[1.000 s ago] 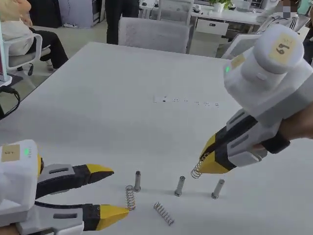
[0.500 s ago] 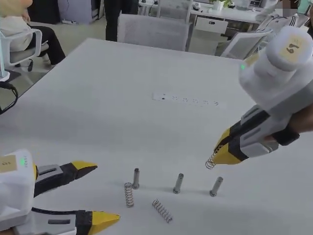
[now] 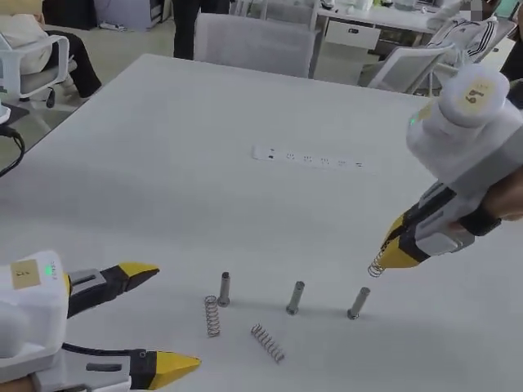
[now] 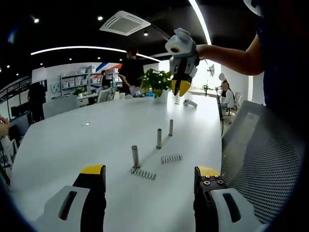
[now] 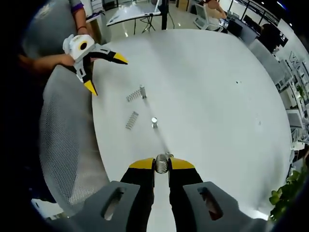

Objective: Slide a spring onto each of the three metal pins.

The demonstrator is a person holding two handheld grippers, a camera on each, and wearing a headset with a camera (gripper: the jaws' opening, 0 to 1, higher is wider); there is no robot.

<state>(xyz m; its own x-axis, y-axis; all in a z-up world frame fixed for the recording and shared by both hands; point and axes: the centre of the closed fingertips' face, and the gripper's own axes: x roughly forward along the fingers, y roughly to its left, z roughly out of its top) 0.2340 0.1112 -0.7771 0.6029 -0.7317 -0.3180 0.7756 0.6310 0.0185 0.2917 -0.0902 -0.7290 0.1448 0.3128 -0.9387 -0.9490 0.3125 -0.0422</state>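
Since our right gripper (image 3: 394, 258) is clamped on a spring (image 3: 377, 265), we note the end pin (image 3: 357, 301) stands just below it, slightly leftward (spring hanging near upright, pin likewise); our left gripper (image 3: 173, 314), jaws apart, sits well beyond that pin.

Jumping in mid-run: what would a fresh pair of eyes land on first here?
First, the right gripper over the right side of the white table, fingers shut on a spring close to the rightmost of three upright metal pins, all bare. Next, the open left gripper at lower left, with two loose springs lying by the pins.
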